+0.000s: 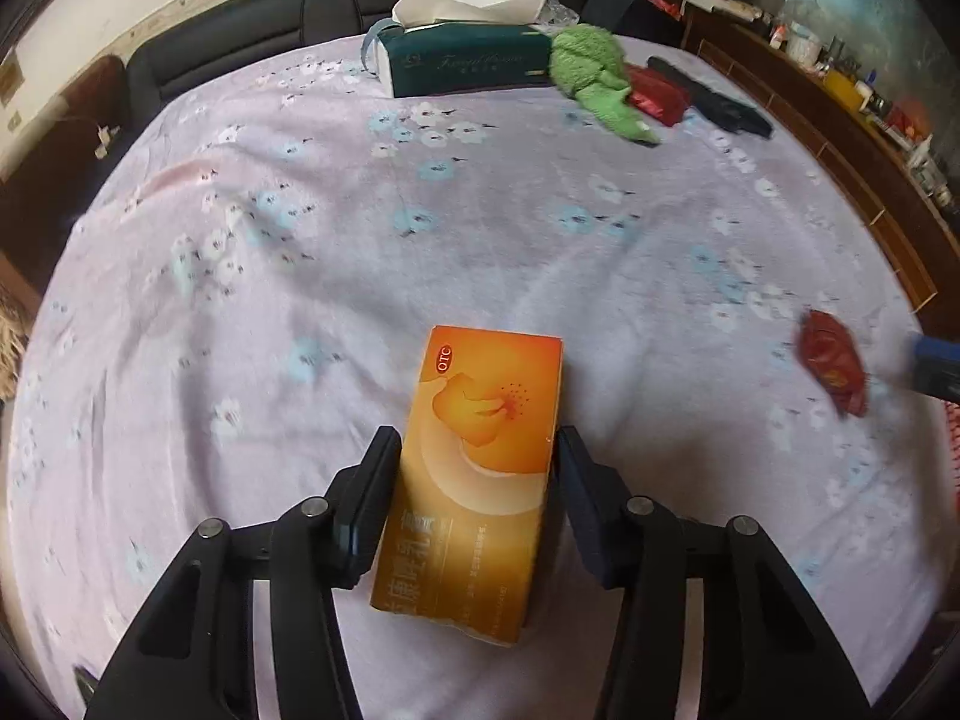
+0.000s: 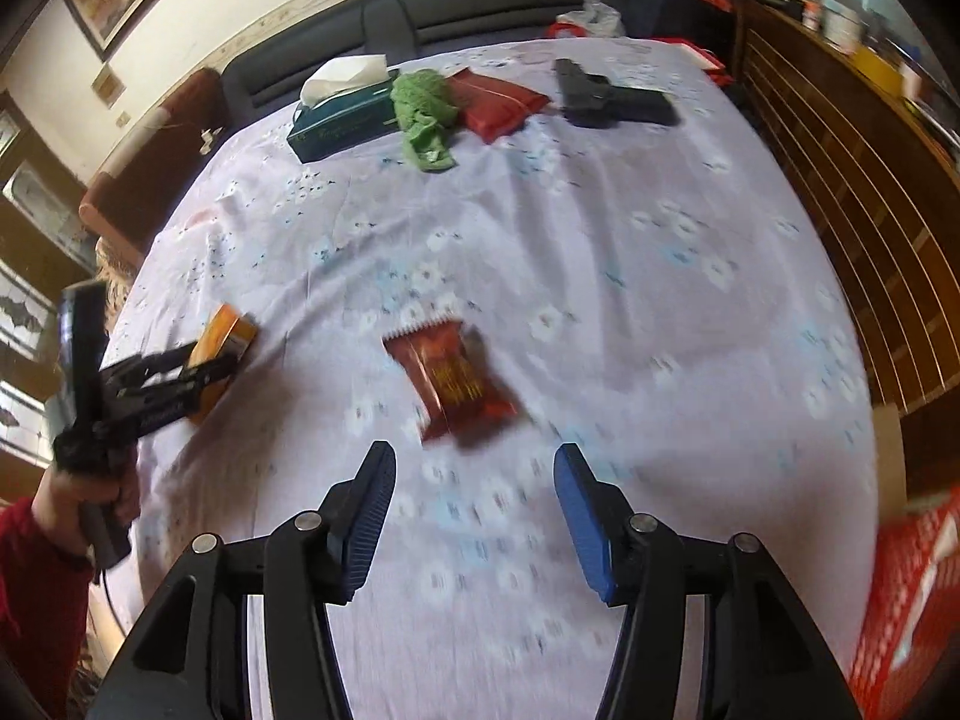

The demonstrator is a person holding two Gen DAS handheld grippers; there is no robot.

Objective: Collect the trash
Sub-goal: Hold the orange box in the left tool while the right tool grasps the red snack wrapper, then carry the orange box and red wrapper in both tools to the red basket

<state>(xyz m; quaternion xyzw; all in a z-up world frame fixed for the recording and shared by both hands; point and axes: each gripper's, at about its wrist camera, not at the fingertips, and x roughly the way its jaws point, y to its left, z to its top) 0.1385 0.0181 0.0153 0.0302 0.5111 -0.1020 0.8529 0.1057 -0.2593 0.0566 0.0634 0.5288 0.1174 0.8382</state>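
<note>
We have the left gripper (image 1: pixel 477 441) clamped on the orange medicine box (image 1: pixel 480 468), which lies on the floral bedsheet (image 1: pixel 420 228), its long axis running out toward twelve o'clock between the fingers. Our right gripper (image 2: pixel 474 459) stands open and empty. The red snack wrapper (image 2: pixel 459 381) lies just ahead of it at twelve o'clock, apart from the pads, long axis slanting from eleven to five; the right hand is plainly the nearer one.

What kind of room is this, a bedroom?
Likely a bedroom at home: a bed under a floral sheet with a dark padded headboard, a tissue box on it, and a cluttered wooden shelf alongside.
</note>
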